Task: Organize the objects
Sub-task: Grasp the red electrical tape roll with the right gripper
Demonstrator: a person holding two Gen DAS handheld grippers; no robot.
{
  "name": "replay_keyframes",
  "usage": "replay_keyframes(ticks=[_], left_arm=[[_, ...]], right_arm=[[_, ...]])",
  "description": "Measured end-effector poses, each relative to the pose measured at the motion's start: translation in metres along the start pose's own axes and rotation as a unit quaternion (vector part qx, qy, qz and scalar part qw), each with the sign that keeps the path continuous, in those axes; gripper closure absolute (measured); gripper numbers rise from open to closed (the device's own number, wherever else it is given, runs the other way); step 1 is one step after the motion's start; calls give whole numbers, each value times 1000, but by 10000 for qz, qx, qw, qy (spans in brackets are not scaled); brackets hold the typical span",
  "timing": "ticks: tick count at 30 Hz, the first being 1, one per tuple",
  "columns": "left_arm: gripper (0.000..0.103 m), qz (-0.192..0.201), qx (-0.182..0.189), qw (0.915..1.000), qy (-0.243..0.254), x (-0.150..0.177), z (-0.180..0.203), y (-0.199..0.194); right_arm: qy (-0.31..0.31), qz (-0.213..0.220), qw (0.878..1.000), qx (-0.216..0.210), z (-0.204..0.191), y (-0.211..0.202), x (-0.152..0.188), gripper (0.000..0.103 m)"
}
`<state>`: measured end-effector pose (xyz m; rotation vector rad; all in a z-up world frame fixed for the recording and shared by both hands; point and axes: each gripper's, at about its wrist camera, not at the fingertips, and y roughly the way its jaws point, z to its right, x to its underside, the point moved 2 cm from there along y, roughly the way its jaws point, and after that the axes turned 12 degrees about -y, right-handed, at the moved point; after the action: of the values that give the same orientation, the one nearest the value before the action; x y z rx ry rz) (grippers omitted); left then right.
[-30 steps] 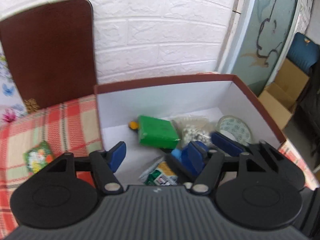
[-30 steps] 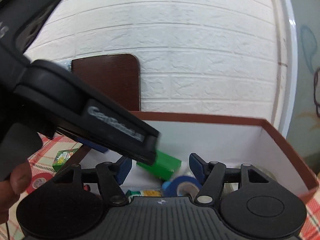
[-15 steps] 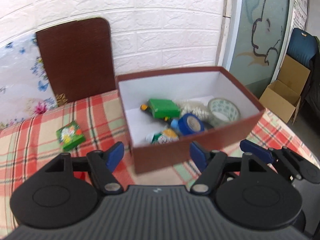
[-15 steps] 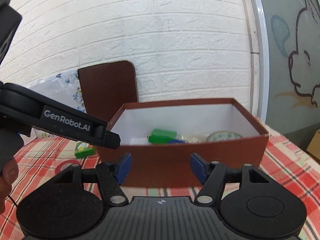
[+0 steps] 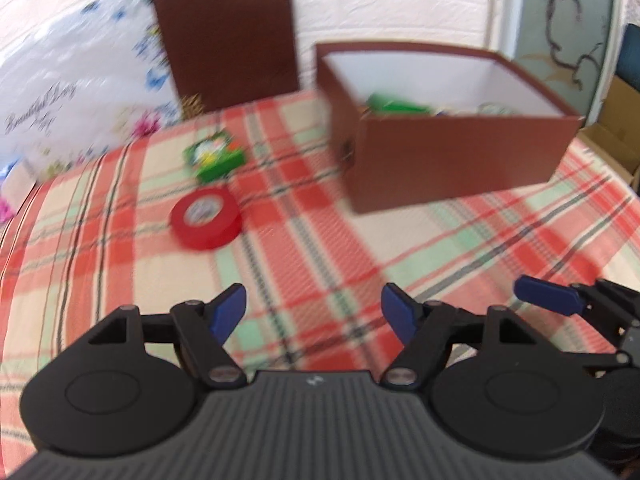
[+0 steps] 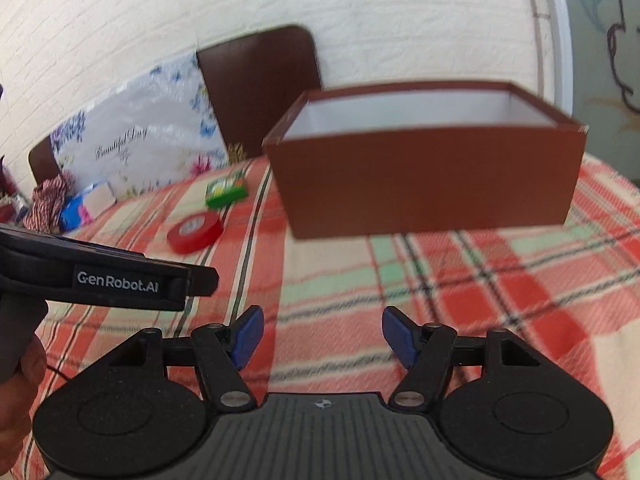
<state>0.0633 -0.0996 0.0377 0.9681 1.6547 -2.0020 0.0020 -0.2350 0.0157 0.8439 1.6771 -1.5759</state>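
A brown box [image 5: 456, 156] with a white inside stands on the plaid tablecloth [image 5: 320, 248]; a green object [image 5: 394, 105] and other items lie in it. The box also shows in the right wrist view [image 6: 432, 184]. A red tape roll [image 5: 206, 218] and a small green packet [image 5: 214, 156] lie on the cloth left of the box; both show in the right wrist view, the roll [image 6: 195, 233] and the packet [image 6: 226, 190]. My left gripper [image 5: 314, 314] is open and empty, well short of them. My right gripper [image 6: 322, 336] is open and empty.
A brown board [image 5: 226, 36] and a floral bag [image 5: 72, 100] lean on the white brick wall behind. Small clutter [image 6: 64, 204] sits at the far left. A cardboard box [image 5: 616, 140] stands on the floor at right.
Both grippers have pulled back from the box and away, empty. The red tape roll and green packet have come into view left of the box.
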Motion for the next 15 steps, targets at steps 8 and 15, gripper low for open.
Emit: replay_keyframes(ticks=[8, 15], left_arm=[[26, -144, -517, 9978, -387, 19, -63, 20], [13, -44, -945, 9927, -742, 11, -119, 41]], right_arm=[[-379, -294, 9987, -167, -34, 16, 2, 35], [-799, -304, 9960, -241, -71, 37, -5, 31]])
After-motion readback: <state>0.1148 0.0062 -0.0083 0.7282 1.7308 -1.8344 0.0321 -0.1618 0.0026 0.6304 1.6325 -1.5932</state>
